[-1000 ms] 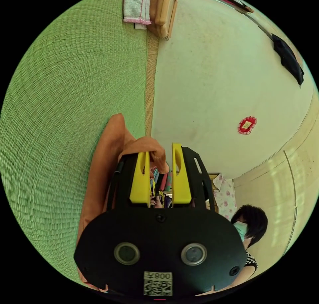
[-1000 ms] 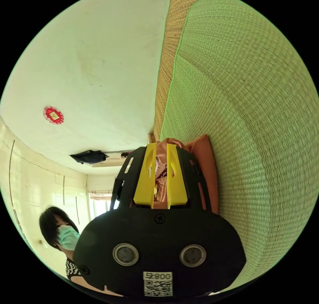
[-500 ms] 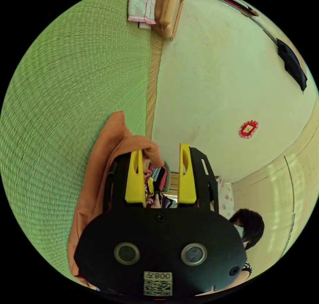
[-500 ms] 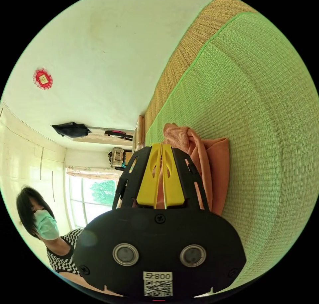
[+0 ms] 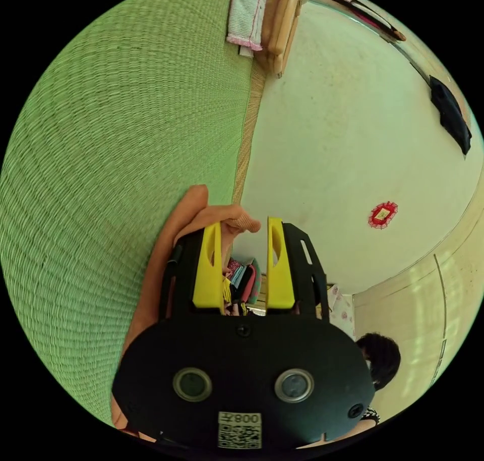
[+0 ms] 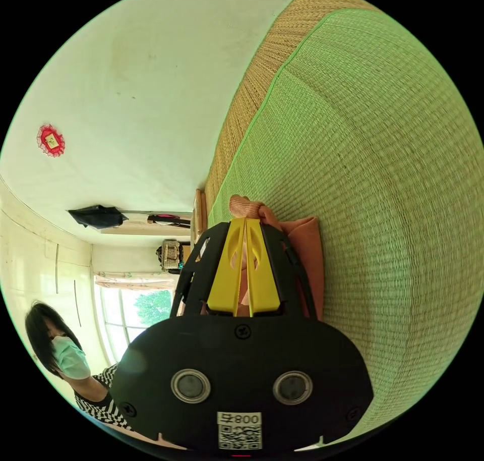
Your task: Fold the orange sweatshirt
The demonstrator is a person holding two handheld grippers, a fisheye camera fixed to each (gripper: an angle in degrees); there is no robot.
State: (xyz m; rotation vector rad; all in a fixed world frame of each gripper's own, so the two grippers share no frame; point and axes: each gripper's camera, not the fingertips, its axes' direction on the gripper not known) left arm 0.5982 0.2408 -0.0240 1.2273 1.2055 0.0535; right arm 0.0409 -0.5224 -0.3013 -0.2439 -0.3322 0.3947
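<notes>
Orange sweatshirt [image 6: 302,259] pinched by right gripper [image 6: 245,224], left gripper [image 5: 243,226] jaws parted

Around you lies a green woven mat [image 5: 116,143] with a tan woven border [image 6: 262,82] where it meets the pale wall [image 5: 343,143], and on that wall hangs a small red ornament [image 5: 382,215]. At the mat's far edge you have a white towel with pink trim [image 5: 247,12] beside a wooden piece (what it is cannot be told) [image 5: 283,22]. A dark cloth [image 6: 96,217] hangs on the wall, a window [image 6: 136,314] shows green leaves outside, and a person in a black-and-white patterned top [image 6: 98,405] stands near it.
</notes>
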